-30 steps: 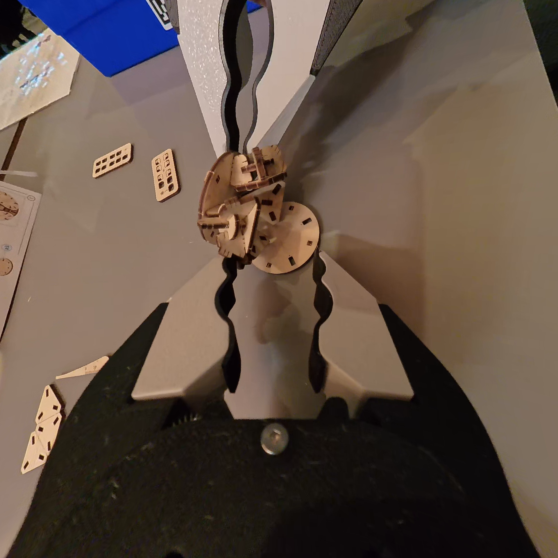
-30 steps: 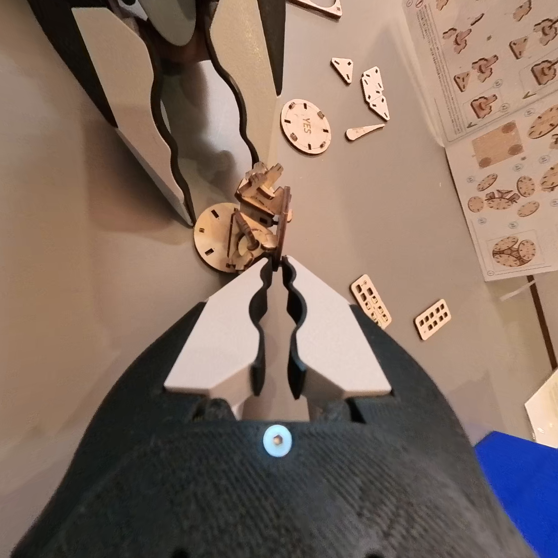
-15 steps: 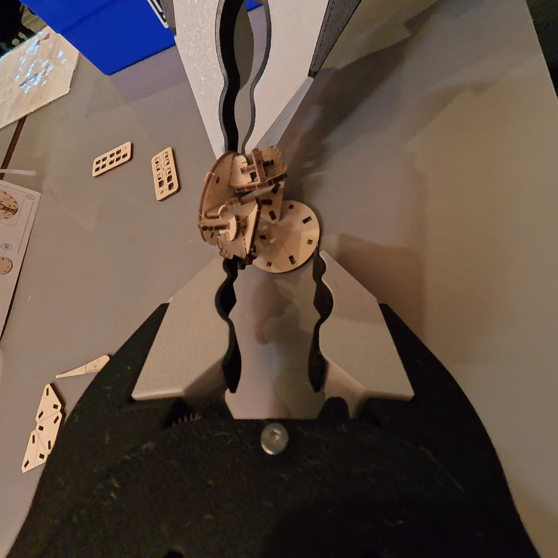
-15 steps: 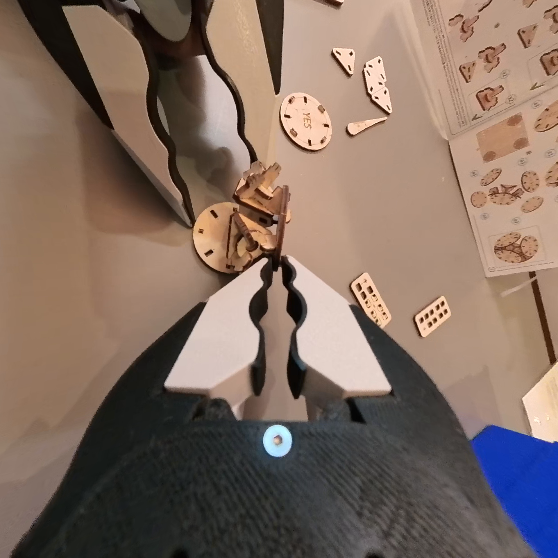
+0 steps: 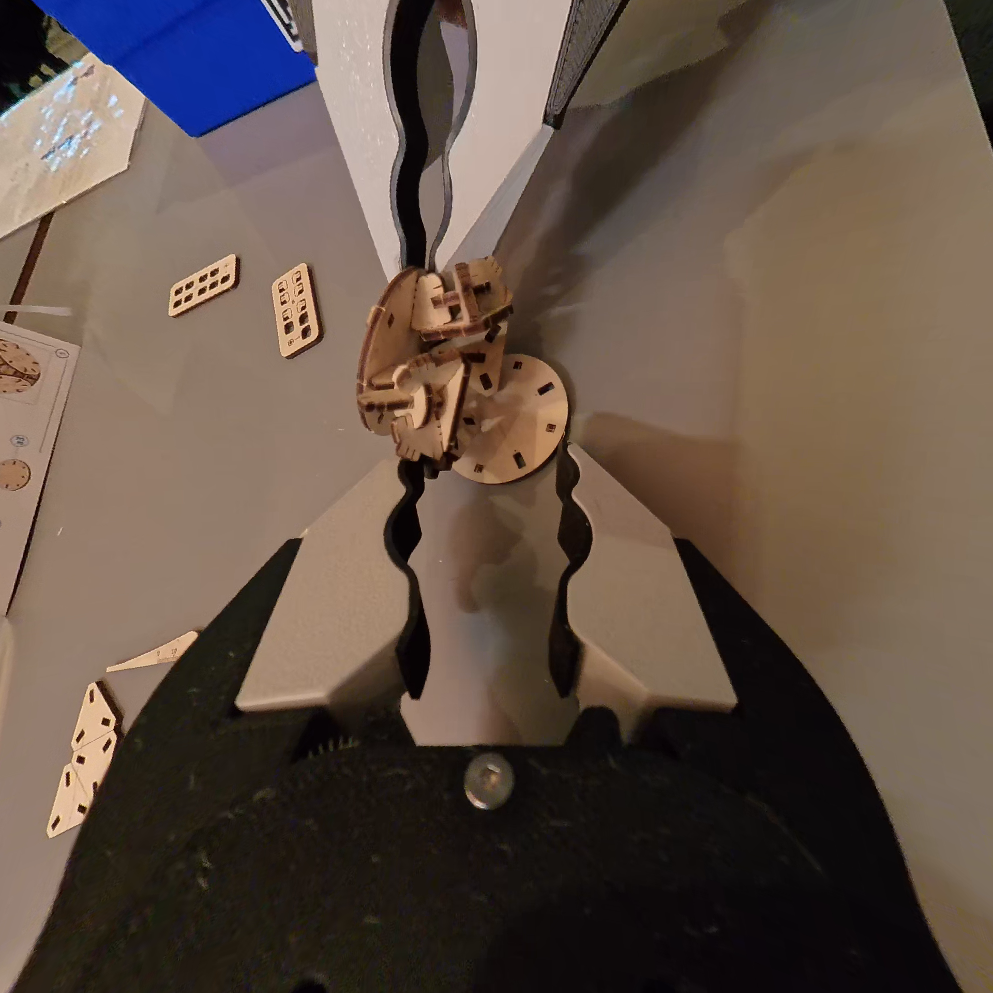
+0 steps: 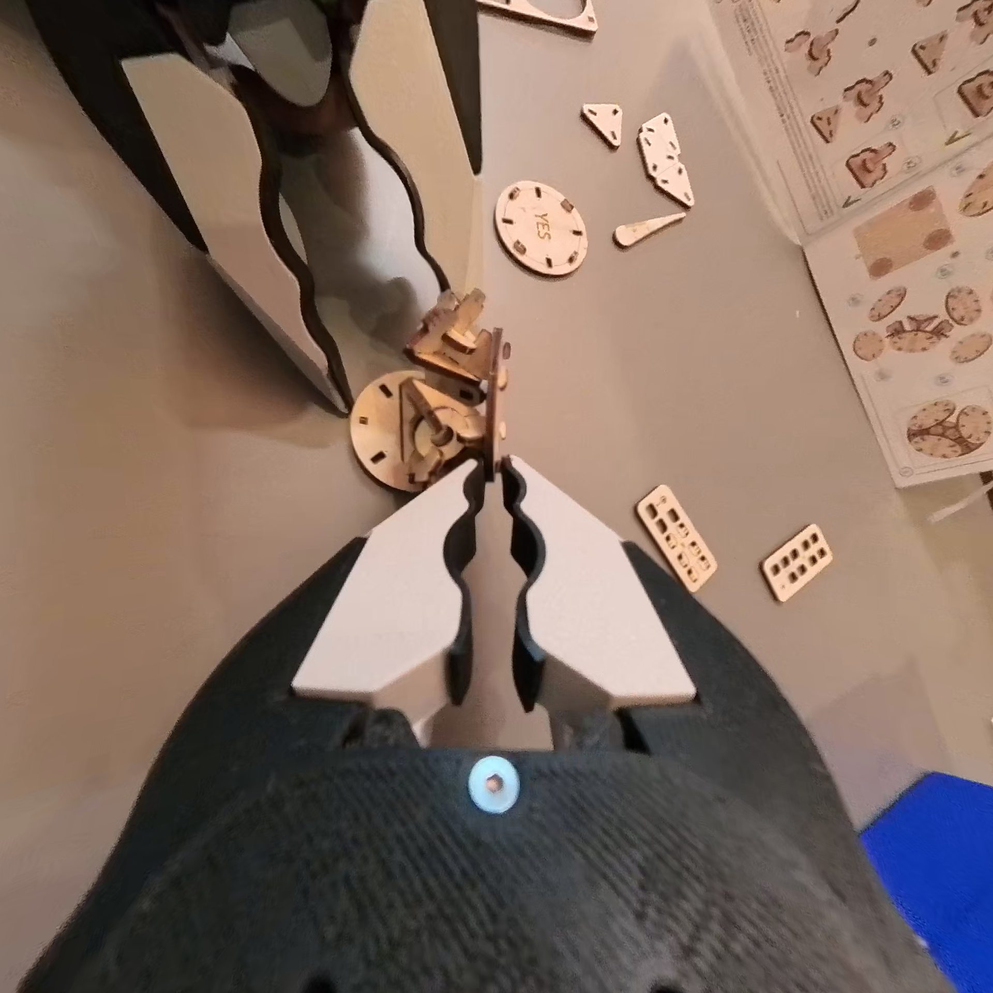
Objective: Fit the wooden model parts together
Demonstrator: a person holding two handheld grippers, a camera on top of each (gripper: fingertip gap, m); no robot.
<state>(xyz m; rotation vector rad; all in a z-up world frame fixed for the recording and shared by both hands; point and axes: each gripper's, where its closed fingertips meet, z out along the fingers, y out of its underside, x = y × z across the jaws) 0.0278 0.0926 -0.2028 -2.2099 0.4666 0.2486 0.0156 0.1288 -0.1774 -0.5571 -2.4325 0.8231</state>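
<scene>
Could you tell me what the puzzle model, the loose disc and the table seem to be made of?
Model: thin laser-cut plywood, pale faces, dark burnt edges and slots, unvarnished.
Disc: apparently the same plywood, flat, with slots near the rim.
Table: smooth matte grey, probably laminate or painted board; unclear.

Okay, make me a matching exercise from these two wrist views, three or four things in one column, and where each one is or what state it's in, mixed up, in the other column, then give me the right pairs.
Things:
1. Right gripper
2. Left gripper
3. Flat disc with slots
4. Blue box
5. Instruction sheet

Places or states:
A. Lies alone on the grey table, near the triangular pieces
B. Fingers spread wide, tips on either side of the wooden assembly's round base
C. Printed with pictures, at the table's edge
D. Pinched on the upright thin plate
E. Sits at a far corner

Pairs: 1-D, 2-B, 3-A, 4-E, 5-C
</scene>
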